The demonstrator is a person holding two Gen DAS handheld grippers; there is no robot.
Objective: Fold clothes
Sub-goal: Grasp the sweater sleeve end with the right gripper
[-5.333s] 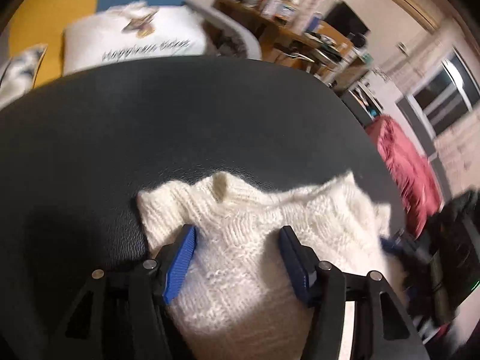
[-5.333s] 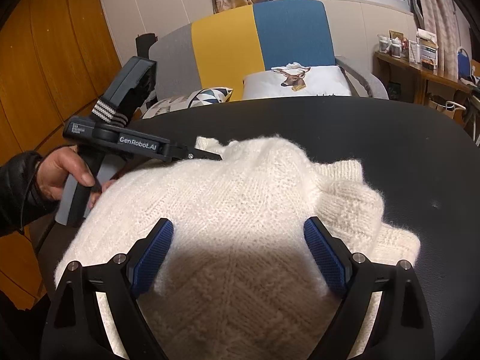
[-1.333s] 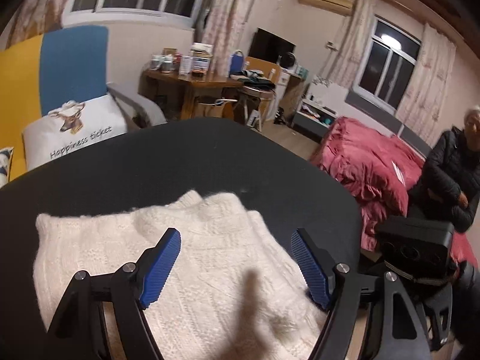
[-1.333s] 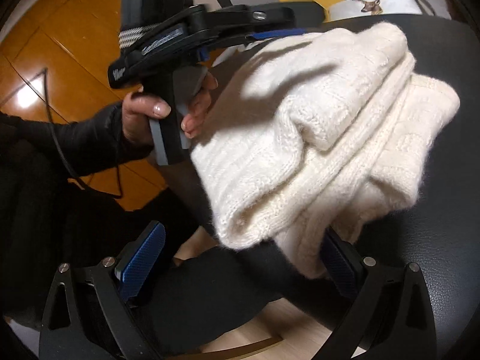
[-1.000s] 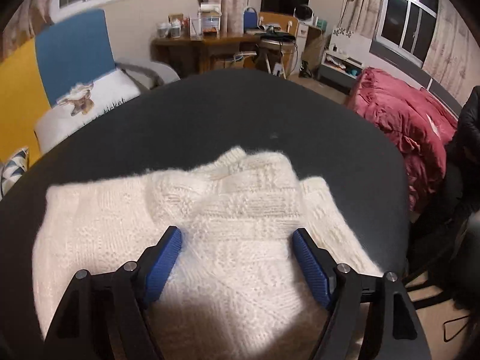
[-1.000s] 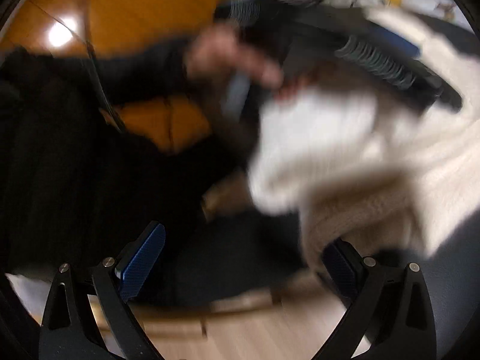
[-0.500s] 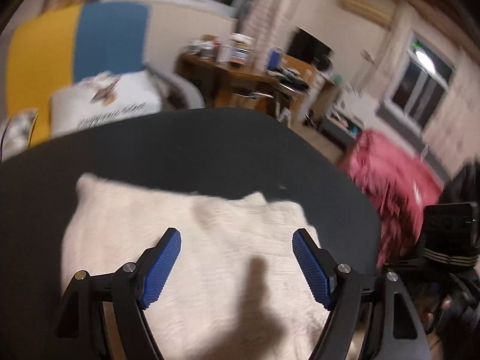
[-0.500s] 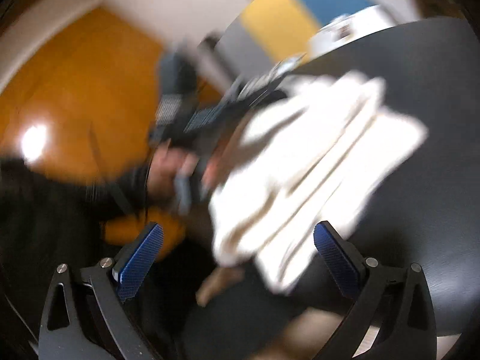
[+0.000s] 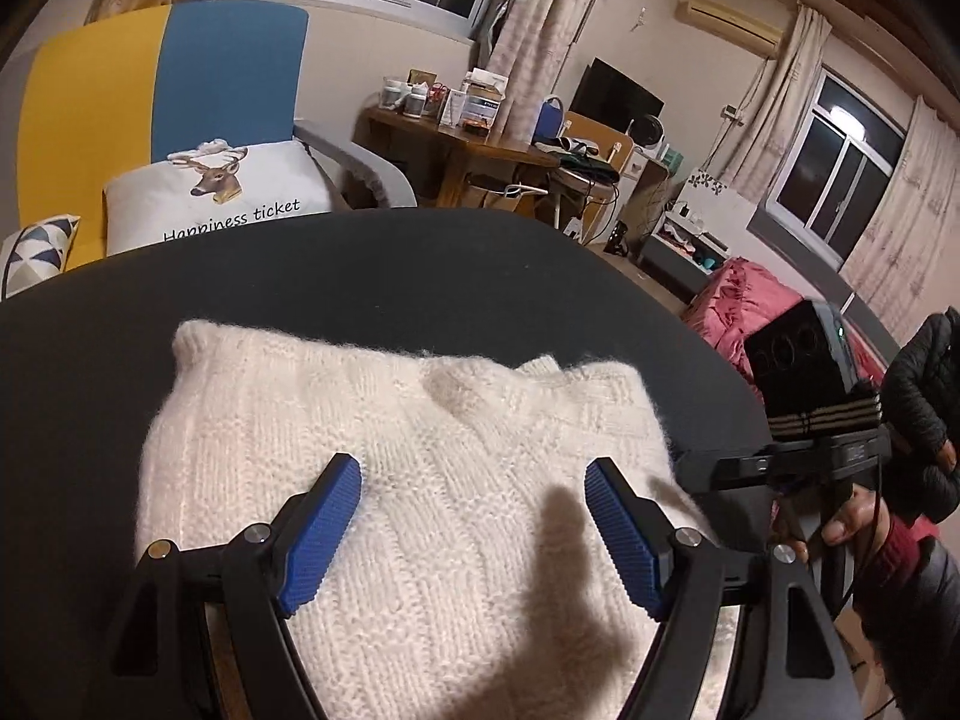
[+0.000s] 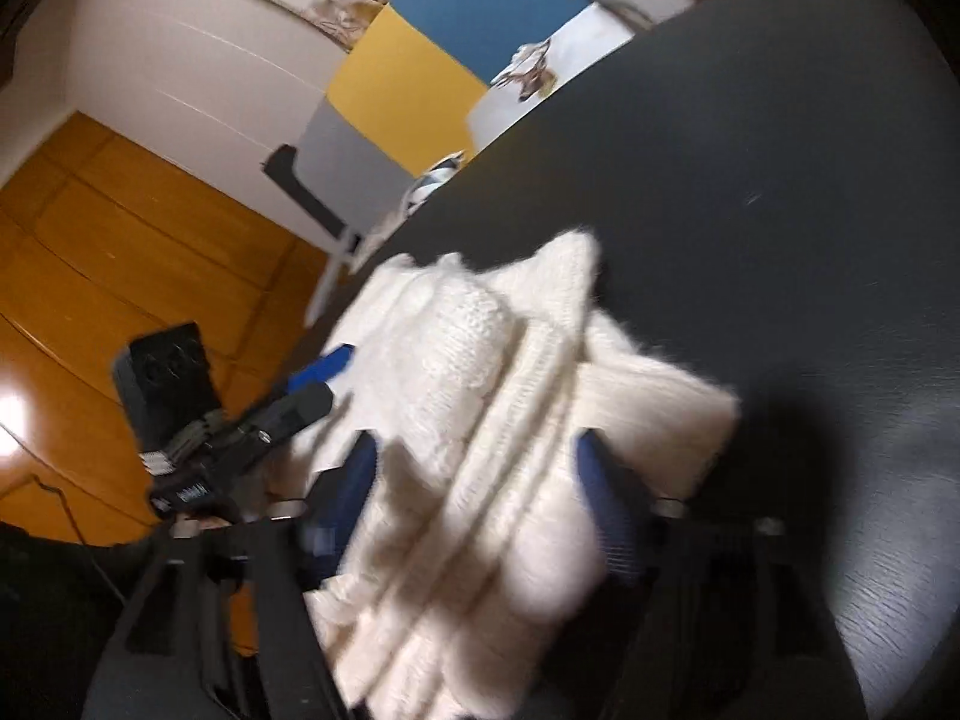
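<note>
Moved: my right gripper (image 10: 474, 510) swung over the sweater (image 9: 396, 480), jaws just closing around its folded edge.
Left gripper (image 9: 474, 528): wide open, empty above the sweater.
Progress: folded into a bundle on the table (image 9: 420, 276); tidying left, I judge.

The white knit sweater (image 9: 408, 480) went from a loose spread to a stacked fold on the black table (image 9: 420, 276). Right gripper (image 10: 474, 498) has just been closing around the stack's edge.
</note>
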